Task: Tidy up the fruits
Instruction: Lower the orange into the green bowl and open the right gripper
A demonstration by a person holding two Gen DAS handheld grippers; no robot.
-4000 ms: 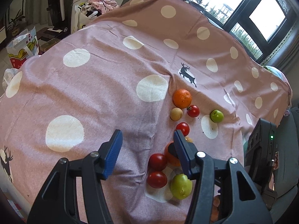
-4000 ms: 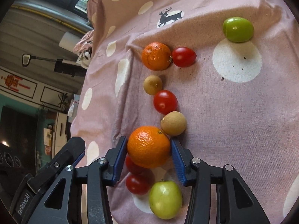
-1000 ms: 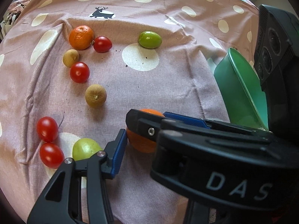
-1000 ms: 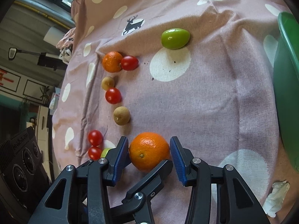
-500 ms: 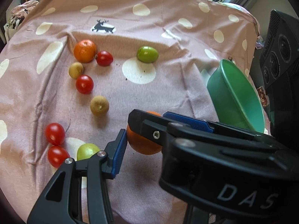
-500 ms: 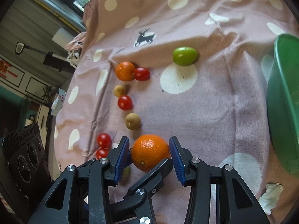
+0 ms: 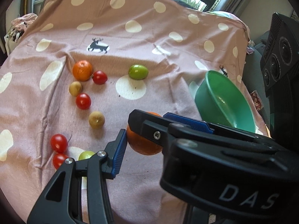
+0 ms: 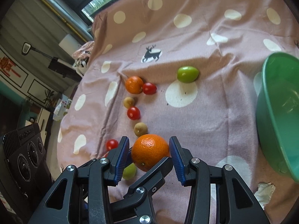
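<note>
Clamping the big orange [image 8: 150, 152] between its two blue pads, your right gripper [image 8: 149, 154] holds the fruit clear of the pink spotted cloth [image 8: 214, 112], with the pads pressed on opposite sides so the round skin cannot roll out. Your left gripper [image 7: 142, 140] sits right beside it: one of its black fingers [image 8: 149, 173] crosses just under the orange in the right wrist view, and in the left wrist view the orange [image 7: 143, 141] lies between the left pad and the right gripper's body. You cannot tell whether the left gripper's fingers are apart or together, since the right one hides its far finger.

The green bowl [image 8: 276, 112] lies tilted on its side at the right edge of the cloth, its mouth turned toward you, which probably makes it the place meant for the fruit.

Everything else waits on the cloth, well apart from the bowl: a smaller orange [image 8: 134, 84] touching a red tomato [image 8: 149, 88], a green fruit [image 8: 187, 74] on its own, two brown fruits [image 8: 140, 129] and another tomato [image 8: 133, 113] in a loose line, and more tomatoes [image 7: 58, 143] nearest you.
</note>
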